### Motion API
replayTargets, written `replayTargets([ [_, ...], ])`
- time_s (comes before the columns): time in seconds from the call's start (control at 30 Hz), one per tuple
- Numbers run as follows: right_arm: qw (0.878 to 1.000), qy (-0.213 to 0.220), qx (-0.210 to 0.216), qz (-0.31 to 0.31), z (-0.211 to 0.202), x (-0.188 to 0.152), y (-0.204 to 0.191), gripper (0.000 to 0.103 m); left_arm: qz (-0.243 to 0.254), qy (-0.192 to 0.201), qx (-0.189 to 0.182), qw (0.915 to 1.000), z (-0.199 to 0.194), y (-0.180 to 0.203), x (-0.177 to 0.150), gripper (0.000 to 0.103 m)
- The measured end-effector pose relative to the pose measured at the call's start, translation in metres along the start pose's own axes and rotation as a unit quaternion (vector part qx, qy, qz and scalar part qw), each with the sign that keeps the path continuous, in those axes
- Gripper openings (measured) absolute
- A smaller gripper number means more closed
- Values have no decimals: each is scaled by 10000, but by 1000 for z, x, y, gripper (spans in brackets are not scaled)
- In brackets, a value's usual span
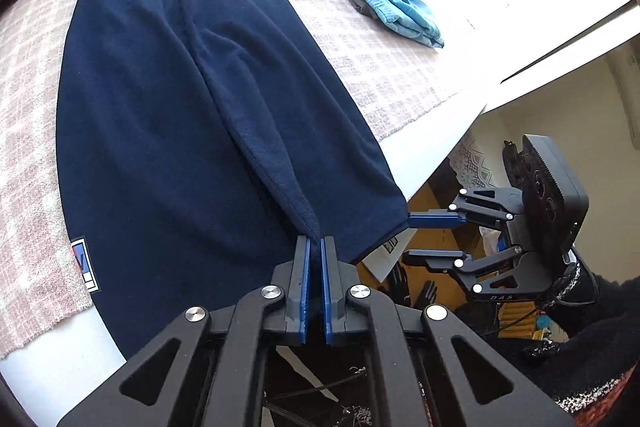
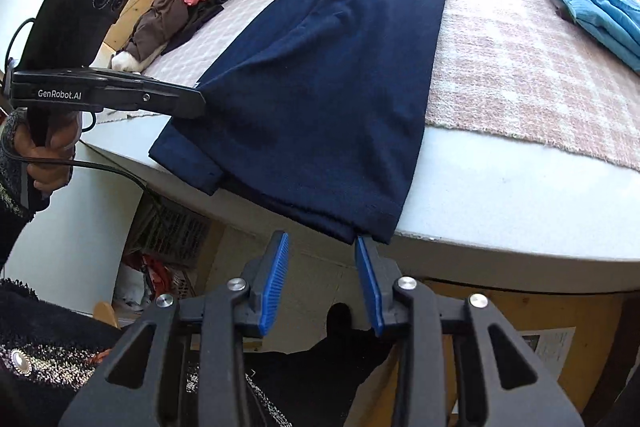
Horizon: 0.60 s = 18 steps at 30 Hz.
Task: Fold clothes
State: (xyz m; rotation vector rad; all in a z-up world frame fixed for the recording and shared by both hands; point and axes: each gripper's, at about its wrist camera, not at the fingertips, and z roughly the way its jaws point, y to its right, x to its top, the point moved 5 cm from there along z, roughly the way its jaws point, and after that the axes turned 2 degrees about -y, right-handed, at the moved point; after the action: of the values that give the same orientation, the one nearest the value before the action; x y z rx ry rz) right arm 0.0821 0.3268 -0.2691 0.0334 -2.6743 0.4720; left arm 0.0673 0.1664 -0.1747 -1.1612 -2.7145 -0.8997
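Left claw (image 1: 316, 245) of mine is closed on the hem of the navy garment (image 1: 192, 99), lying on the table (image 2: 500, 203); right claw (image 2: 322, 247) stands open just beside its corner.

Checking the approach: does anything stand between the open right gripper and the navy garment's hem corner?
Nothing visible does. The right gripper is open just below the navy garment, its hem corner overhanging the table edge.

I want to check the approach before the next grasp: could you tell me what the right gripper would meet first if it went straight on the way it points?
Most likely the near hem corner of the navy garment, hanging over the table edge just ahead of the open right gripper. Depth is unclear.
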Motion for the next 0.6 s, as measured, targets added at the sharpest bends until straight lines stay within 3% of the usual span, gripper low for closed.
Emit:
replayTargets([
  [0.17,9993,260,-257,100,2,-3,-6,17,99,-24,-51,9999,-3,5,6,4],
  [0.23,9987,237,-442,70,3,-4,-2,16,112,-28,-75,9999,-5,5,7,4],
  [0.5,9971,482,-485,328,-2,-3,7,16,239,-37,-98,9997,-6,10,10,4],
  [0.53,9969,502,-483,352,-2,-2,7,13,243,-45,-94,9997,-6,9,10,4],
  [0.57,9963,521,-572,364,-2,-2,9,3,247,-52,-91,9996,-6,9,10,4],
  [0.6,9956,582,-589,437,-5,-1,11,3,239,-56,-101,9996,-6,8,10,4],
])
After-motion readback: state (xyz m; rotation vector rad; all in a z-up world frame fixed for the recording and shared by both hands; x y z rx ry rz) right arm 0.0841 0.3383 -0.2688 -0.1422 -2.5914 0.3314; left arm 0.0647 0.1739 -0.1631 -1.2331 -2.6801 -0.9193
